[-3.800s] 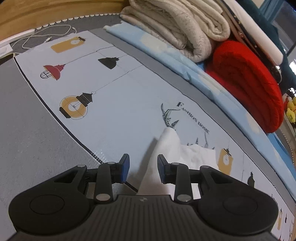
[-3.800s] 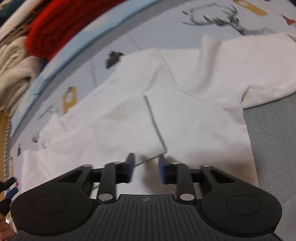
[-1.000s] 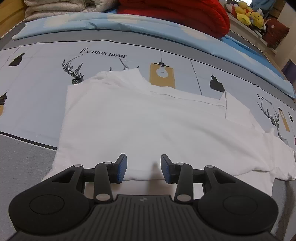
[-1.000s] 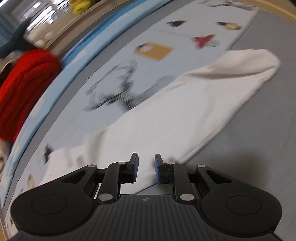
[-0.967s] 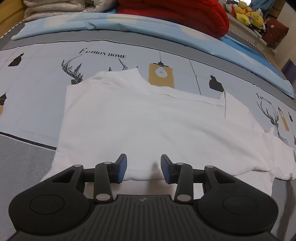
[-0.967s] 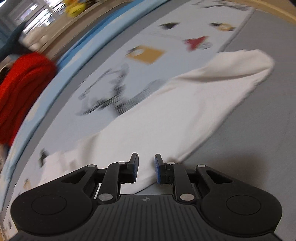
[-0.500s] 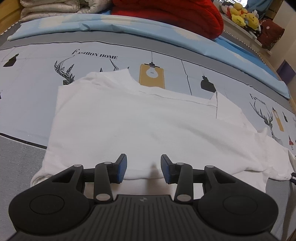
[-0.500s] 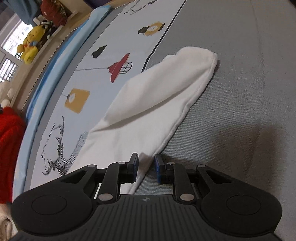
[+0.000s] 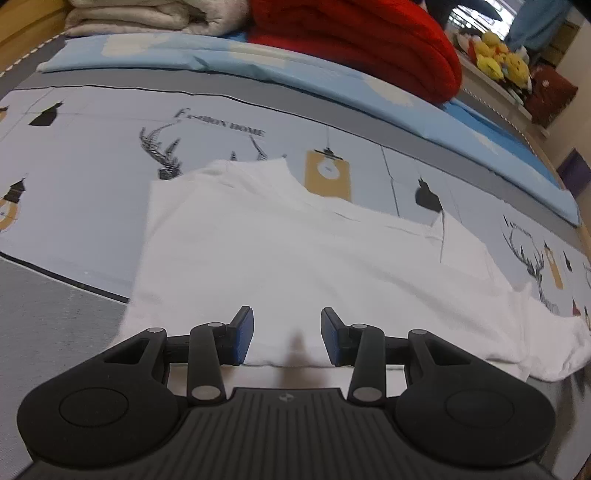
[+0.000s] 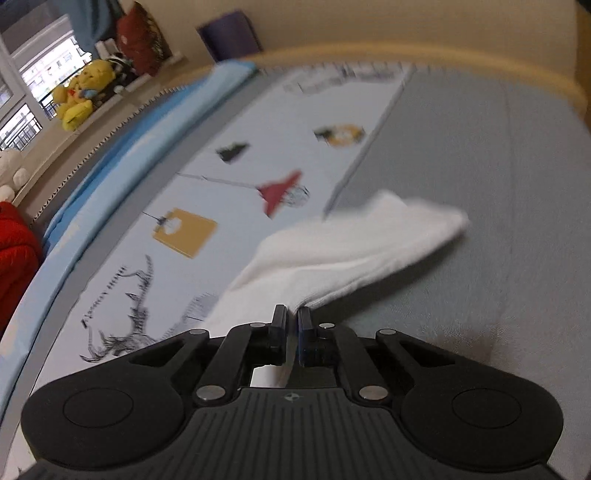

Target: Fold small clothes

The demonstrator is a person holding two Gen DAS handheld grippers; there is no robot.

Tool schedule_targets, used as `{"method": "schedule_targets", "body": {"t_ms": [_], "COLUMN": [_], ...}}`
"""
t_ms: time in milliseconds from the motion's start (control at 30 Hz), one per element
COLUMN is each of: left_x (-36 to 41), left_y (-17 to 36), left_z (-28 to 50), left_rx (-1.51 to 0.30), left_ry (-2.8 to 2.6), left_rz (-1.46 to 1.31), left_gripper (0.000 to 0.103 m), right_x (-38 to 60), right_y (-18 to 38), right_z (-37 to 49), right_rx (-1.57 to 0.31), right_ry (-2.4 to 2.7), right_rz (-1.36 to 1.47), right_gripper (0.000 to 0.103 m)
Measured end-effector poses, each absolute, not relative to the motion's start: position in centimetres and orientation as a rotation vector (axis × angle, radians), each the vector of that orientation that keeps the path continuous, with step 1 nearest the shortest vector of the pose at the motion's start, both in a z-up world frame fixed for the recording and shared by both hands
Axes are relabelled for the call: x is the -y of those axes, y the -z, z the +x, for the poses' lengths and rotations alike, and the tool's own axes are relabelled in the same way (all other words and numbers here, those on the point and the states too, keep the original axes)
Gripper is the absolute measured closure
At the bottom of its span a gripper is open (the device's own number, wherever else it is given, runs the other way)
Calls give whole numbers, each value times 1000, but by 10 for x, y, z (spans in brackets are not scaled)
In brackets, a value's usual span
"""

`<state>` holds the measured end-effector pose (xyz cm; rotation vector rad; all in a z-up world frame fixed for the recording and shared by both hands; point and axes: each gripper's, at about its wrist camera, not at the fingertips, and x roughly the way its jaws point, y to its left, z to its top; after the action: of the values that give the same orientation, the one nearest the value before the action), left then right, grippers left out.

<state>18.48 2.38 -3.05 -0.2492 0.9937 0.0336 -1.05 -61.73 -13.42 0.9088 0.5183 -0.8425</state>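
- A white shirt (image 9: 295,258) lies spread flat across the bed (image 9: 92,184), on a sheet printed with lamps, antlers and lettering.
- The left claw (image 9: 287,341) hangs over the shirt's near edge, its blue pads apart at a middling gap, with cloth under them but nothing pinched.
- The right claw (image 10: 291,332) is pinched shut on the near end of a shirt sleeve (image 10: 351,240); a thin sliver of white cloth shows between its pads.
- That sleeve stretches away from the claw, its far end resting on the grey part of the bed (image 10: 498,166), just past the printed strip.
- At the head of the bed sit a red blanket (image 9: 362,48) and a cream blanket (image 9: 155,16), folded side by side.
- Yellow stuffed toys (image 9: 498,61) line the ledge beyond.
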Motion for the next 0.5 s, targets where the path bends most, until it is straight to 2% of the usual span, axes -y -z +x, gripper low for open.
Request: {"method": "schedule_targets", "body": {"t_ms": [167, 333, 400, 500], "left_x": [-43, -64, -71, -79], "left_y": [23, 20, 20, 21], "left_z": [182, 180, 180, 181], "left_rx": [-970, -961, -962, -964], "left_ry": [-72, -114, -127, -134], "left_rz": [-280, -311, -328, -360], "left_gripper": [59, 59, 59, 59], "right_x": [526, 360, 305, 254], "right_y": [59, 4, 10, 39], "right_z": [23, 50, 58, 75], "right_rx": [-410, -320, -395, -650], "right_ry": [709, 120, -145, -395], "right_rz": [641, 301, 260, 247], "right_gripper": [98, 98, 97, 95]}}
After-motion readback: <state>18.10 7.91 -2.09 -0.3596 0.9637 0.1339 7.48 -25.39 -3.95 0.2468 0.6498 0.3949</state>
